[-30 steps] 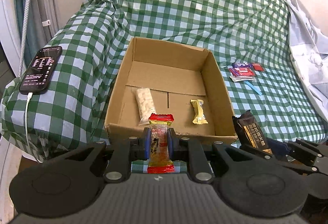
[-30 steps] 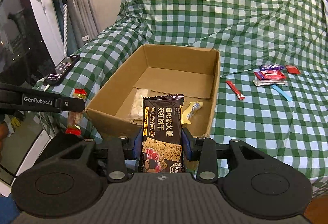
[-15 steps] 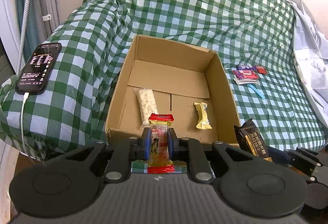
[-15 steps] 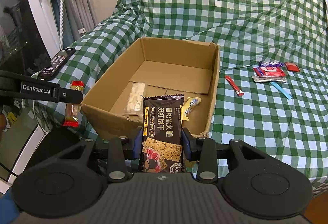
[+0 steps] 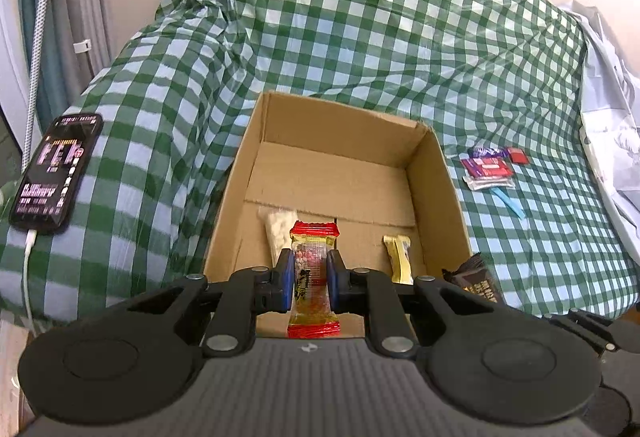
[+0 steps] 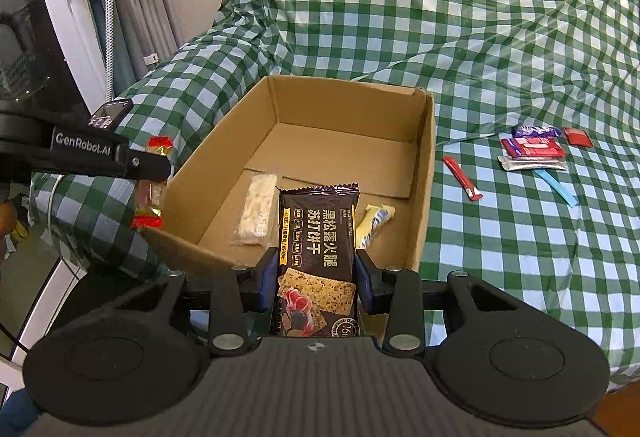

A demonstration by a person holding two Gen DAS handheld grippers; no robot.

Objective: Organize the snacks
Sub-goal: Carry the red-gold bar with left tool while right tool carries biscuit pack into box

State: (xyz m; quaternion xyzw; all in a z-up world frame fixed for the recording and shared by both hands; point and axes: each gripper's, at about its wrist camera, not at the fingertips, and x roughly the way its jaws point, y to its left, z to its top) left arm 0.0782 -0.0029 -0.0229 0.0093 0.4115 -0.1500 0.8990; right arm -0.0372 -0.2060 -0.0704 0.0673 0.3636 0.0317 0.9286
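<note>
An open cardboard box (image 5: 436,173) (image 6: 424,173) sits on the green checked cloth. Inside lie a white snack bar (image 5: 278,225) (image 6: 256,209) and a yellow wrapped snack (image 5: 398,257) (image 6: 374,221). My left gripper (image 5: 310,277) is shut on a red-and-yellow snack packet (image 5: 313,273) over the box's near edge; it also shows in the right wrist view (image 6: 154,181) at the box's left corner. My right gripper (image 6: 316,273) is shut on a black cracker packet (image 6: 316,249) above the box's near edge; the packet also shows in the left wrist view (image 5: 476,281).
Several loose snacks (image 5: 490,167) (image 6: 532,153) lie on the cloth right of the box, with a red stick (image 6: 462,177) and a blue stick (image 6: 556,181). A phone (image 5: 56,169) on a charging cable lies left. White fabric (image 5: 612,141) is piled at far right.
Both grippers have moved forward and higher toward the box, each holding its packet. The box looks closer and its inside shows more fully.
</note>
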